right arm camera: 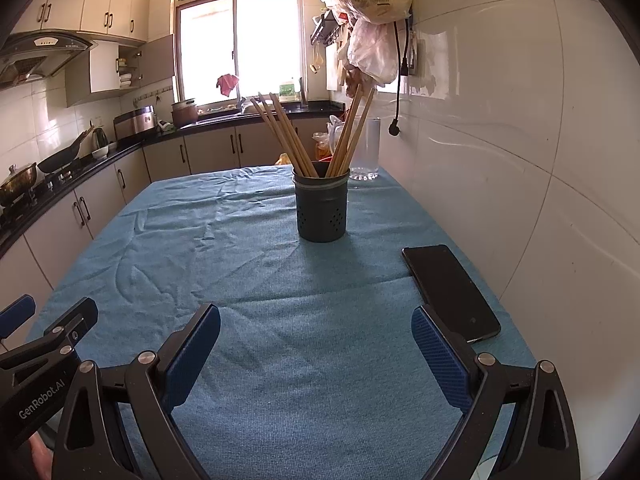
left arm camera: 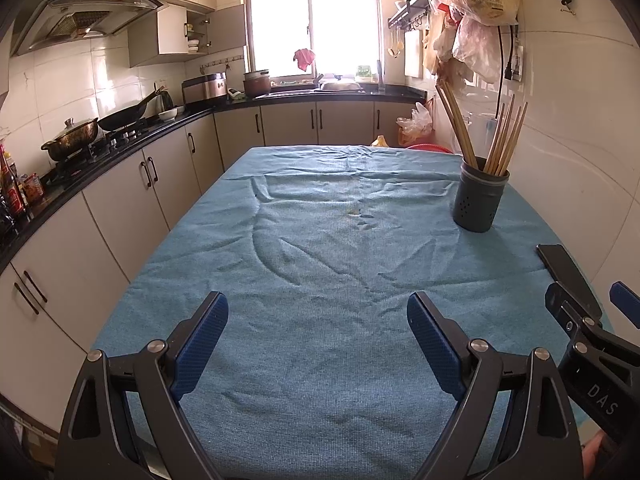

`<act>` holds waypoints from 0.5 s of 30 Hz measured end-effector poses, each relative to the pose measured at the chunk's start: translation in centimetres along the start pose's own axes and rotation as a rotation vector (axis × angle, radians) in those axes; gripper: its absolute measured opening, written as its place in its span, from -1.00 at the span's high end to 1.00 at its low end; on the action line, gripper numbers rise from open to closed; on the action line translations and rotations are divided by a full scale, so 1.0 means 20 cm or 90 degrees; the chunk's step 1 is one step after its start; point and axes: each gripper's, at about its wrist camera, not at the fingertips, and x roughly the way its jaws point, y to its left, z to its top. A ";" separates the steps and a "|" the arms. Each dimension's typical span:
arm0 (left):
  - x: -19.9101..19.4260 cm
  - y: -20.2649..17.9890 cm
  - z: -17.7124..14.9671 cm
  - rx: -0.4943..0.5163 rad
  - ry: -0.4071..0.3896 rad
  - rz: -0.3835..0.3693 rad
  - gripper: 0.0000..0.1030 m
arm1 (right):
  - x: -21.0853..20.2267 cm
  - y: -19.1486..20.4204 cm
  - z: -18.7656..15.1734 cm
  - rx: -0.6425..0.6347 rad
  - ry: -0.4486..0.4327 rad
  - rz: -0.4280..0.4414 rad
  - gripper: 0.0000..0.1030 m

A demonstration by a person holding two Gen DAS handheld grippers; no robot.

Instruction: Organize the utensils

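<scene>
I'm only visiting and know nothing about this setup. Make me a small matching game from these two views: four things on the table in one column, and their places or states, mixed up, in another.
Things:
1. chopsticks
2. phone
3. clear glass
4. holder

Descriptions:
A. lying flat, dark screen up, near the wall
B. leaning out in two bunches
C. dark, with small holes, upright on the blue cloth
D. standing behind the holder, by the wall

Pairs: 1-B, 2-A, 3-D, 4-C

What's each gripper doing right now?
Left gripper: open, holding nothing.
Right gripper: open, holding nothing.
</scene>
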 end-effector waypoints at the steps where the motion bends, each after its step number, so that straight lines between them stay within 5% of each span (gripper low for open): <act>1: 0.00 0.00 0.00 0.000 0.000 0.000 -0.75 | 0.00 0.00 0.00 0.000 0.000 0.001 -0.91; 15: 0.01 0.01 0.00 -0.004 0.005 -0.003 -0.75 | 0.02 0.01 -0.02 -0.004 0.010 0.002 -0.91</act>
